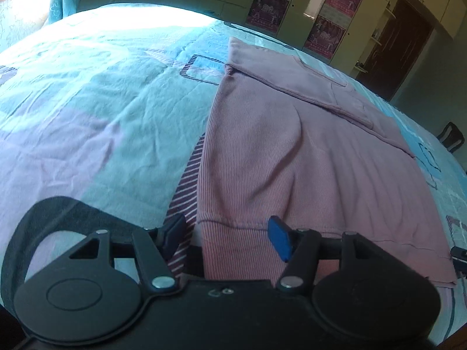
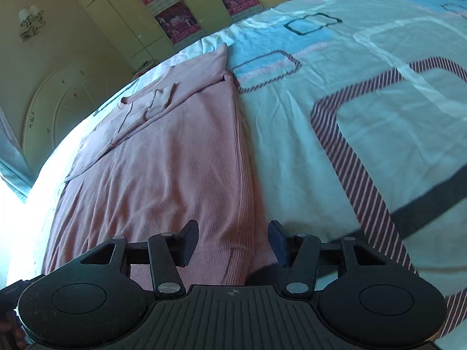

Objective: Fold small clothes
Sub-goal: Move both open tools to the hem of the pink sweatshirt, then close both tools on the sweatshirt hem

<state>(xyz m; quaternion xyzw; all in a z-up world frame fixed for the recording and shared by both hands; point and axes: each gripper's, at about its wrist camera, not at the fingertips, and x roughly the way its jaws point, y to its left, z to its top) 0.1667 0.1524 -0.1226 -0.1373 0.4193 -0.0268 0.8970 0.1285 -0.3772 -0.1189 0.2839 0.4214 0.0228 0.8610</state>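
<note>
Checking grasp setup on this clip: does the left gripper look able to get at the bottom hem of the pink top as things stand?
Probably yes. The left gripper is open, the pink top's ribbed hem lies flat on the bedspread between its fingers, and nothing covers that edge.

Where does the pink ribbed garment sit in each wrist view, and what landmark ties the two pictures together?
Left wrist view: the pink ribbed garment fills the centre and right, its hem between the left claw's fingers.
Right wrist view: the garment fills the centre and left, its hem corner between the right claw's fingers.
Shared landmark: the red posters on the wardrobe doors, beyond the garment's far end.
</note>
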